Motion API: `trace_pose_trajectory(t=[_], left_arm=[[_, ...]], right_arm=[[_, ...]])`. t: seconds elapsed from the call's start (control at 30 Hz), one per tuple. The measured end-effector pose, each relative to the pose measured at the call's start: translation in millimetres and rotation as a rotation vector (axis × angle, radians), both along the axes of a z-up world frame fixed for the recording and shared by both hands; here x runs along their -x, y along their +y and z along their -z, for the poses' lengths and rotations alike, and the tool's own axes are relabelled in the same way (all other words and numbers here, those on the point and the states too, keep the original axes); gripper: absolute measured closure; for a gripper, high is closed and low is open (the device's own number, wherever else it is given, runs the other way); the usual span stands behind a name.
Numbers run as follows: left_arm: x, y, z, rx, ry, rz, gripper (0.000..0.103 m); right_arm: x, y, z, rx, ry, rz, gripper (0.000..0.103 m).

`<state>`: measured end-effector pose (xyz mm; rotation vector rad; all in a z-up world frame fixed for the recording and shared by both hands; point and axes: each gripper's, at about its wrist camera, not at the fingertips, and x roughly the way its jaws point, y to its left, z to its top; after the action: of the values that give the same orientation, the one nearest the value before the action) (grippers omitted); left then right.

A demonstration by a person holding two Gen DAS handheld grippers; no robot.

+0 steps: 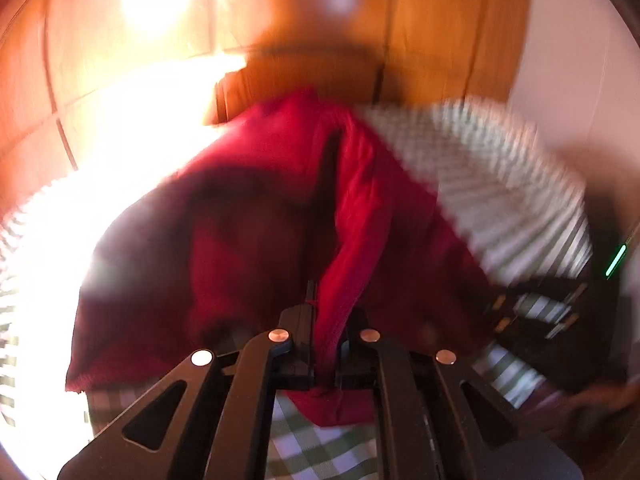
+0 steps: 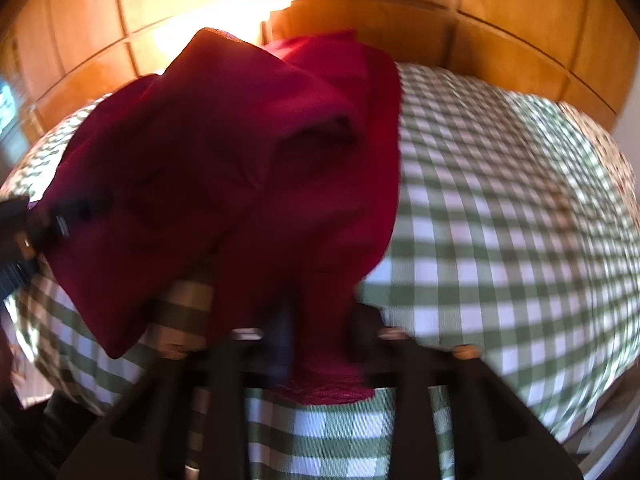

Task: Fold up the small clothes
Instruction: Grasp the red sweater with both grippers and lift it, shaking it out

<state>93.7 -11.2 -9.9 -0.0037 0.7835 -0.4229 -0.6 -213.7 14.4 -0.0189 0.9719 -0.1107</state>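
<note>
Your left gripper (image 1: pixel 326 344), at the lower centre of its frame, is clamped on a bunched edge of the red garment (image 1: pixel 256 216). Your right gripper (image 2: pixel 320 344) likewise pinches a red fold at lower centre. From both, the garment rises toward mid-frame above the green checked cloth (image 2: pixel 500 240), wooden panelling (image 2: pixel 520 8) beyond.

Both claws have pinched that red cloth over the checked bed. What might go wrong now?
1. The left gripper and right gripper each pinch only a narrow bunch of the red garment, so it may slip out.
2. It hangs crumpled, so folds could come out uneven on the checked cover.
</note>
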Motion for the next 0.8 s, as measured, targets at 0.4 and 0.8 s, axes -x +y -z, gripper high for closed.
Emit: trace_pose_trajectory(t=[0.4, 0.8], left_arm=[[-166.3, 207.3, -109.0, 0.093, -0.081, -0.616, 0.099], [-233.2, 296.6, -67.5, -0.157, 0.065, -0.945, 0.052]], right_arm=[[-66.8, -167.3, -84.4, 0.273, -0.157, 0.332, 0.094], [-160.9, -237.8, -55.4, 0.338, -0.067, 0.503, 0.081]])
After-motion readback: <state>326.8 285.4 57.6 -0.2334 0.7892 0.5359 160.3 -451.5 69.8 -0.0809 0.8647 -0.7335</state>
